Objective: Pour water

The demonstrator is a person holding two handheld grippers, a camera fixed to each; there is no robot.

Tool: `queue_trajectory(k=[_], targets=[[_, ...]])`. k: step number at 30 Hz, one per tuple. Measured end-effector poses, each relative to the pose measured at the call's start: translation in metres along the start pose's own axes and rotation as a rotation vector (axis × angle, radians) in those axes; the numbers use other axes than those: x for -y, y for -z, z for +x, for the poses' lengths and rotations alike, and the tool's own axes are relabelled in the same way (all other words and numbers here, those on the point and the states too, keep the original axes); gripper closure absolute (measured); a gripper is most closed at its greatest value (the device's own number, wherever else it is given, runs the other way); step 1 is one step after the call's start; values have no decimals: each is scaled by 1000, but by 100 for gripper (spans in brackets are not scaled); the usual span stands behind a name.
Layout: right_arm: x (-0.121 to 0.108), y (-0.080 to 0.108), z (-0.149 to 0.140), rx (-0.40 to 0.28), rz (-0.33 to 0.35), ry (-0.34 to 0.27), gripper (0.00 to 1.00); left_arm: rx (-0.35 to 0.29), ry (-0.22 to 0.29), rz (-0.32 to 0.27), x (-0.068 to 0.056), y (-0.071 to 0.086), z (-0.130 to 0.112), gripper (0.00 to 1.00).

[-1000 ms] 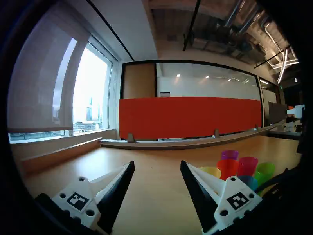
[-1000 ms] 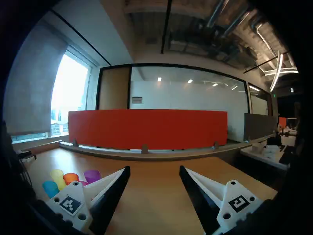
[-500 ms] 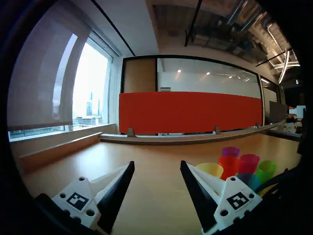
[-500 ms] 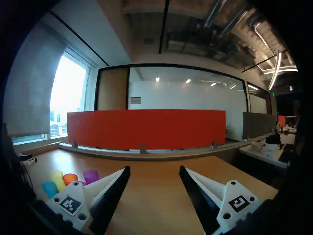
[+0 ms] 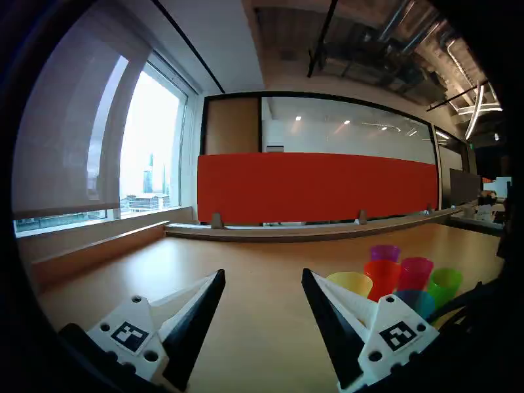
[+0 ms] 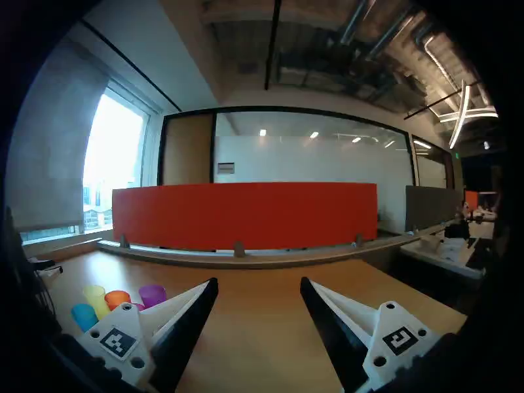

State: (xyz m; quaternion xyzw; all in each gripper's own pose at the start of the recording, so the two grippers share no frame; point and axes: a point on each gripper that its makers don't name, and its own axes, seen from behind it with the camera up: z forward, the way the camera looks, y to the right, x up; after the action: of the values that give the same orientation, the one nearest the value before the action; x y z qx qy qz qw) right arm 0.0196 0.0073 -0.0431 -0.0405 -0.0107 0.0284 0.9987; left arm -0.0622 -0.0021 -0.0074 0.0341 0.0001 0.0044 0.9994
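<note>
Scarcely any movement, left gripper (image 5: 262, 272), right gripper (image 6: 258, 280) jaws wide, empty, cups (image 5: 383, 276) between the two

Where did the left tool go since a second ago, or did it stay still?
Yes, it moved a little. The orange divider sits higher in the left gripper view than before, so the left tool dipped slightly downward.

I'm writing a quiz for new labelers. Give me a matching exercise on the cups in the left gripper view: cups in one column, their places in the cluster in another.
Cups:
1. purple cup
2. green cup
3. yellow cup
4. blue cup

Places:
A. leftmost in the picture
B. farthest back
C. nearest the camera
D. farthest right in the picture

Pairs: 1-B, 2-D, 3-A, 4-C.
</note>
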Motion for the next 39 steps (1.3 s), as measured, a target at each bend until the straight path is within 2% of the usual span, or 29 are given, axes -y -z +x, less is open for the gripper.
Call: queue_trajectory(k=[11, 24, 30, 39], targets=[[-1, 2, -5, 1, 0, 2, 3, 0, 1, -4, 0, 0, 0, 14], [0, 2, -16, -11, 6, 45, 2, 1, -1, -3, 0, 1, 0, 14], [0, -5, -17, -45, -4, 40, 3, 1, 0, -3, -1, 0, 0, 14], [11, -13, -29, -85, 31, 44, 1, 1, 0, -3, -1, 0, 0, 14]])
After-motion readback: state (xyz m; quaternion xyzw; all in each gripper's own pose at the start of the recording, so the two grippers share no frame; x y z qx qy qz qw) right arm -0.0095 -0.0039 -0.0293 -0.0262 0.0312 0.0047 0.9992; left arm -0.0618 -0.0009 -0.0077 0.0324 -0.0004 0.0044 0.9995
